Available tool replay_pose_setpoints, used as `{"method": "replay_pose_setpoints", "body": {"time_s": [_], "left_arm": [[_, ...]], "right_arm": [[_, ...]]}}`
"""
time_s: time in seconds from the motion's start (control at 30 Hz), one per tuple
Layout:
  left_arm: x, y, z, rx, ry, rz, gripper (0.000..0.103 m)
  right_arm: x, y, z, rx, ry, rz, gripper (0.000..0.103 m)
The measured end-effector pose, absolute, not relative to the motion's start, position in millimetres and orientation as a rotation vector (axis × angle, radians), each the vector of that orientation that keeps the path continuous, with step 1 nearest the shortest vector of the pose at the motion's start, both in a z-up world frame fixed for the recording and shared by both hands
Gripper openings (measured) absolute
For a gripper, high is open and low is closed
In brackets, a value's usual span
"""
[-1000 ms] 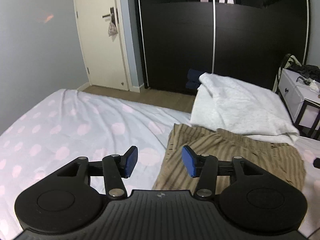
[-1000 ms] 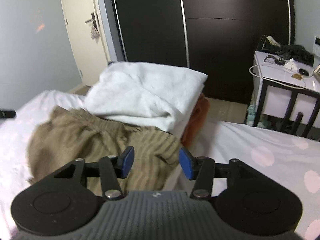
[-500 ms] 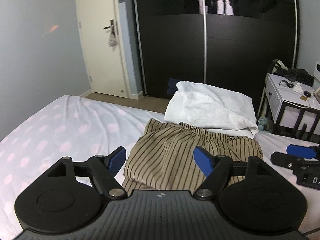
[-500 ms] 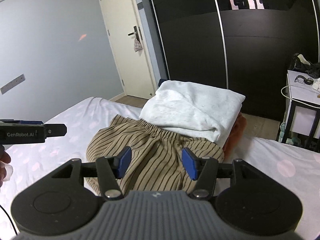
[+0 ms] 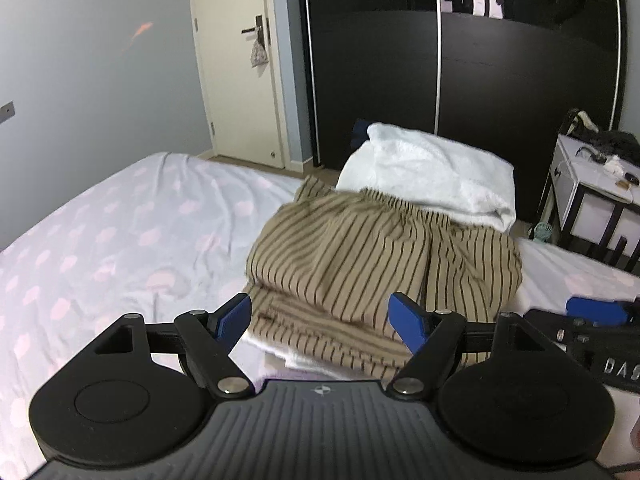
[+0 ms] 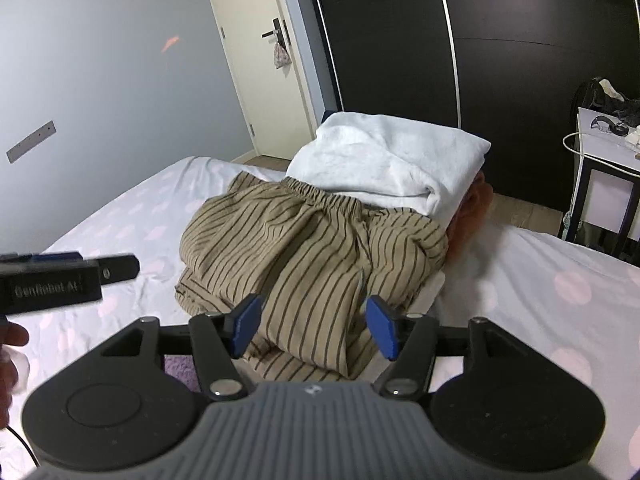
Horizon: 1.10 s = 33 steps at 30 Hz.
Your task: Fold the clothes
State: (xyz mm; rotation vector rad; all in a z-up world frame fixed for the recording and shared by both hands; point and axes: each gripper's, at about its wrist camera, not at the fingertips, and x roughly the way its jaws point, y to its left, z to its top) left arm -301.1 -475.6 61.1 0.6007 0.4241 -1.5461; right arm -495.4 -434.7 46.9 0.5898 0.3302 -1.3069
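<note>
one striped shorts [image 5: 360, 256], two spread grippers [image 5: 320, 322] [image 6: 312, 326].

Tan trousers [image 5: 360, 256] carry dark pinstripes, the towel [image 5: 432, 172] is white, the bedsheet [image 5: 120, 232] white with pale pink dots, the wardrobe [image 5: 480, 60] black.

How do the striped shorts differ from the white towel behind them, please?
The shorts are tan with dark stripes; the towel is plain white. The shorts show an elastic waistband; the towel shows none. The shorts lie nearer the grippers; the towel's edge overlaps their waistband. Both are folded and lie on the bed.
</note>
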Motion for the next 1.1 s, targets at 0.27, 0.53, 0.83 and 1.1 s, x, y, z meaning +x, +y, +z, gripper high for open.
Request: {"method": "replay_pose_setpoints", "body": {"time_s": [0.27,0.53,0.83,1.1], "left_arm": [[-299,-467,44,0.585,0.497,-1.549,0.075],[-297,-463,41,0.57,0.519,-1.553,0.075],[-294,-462,39,0.544,0.547,-1.559,0.075],[-297,-463,39,0.576,0.537,-1.541,0.075]], "right_arm": [[-495,-429,49,0.556,0.315,-1.284,0.073],[-494,-430,45,0.567,0.315,-1.267,0.075],[-491,-427,47,0.541,0.311,-1.265,0.076],[-484,-426,46,0.526,0.329,-1.254,0.076]]}}
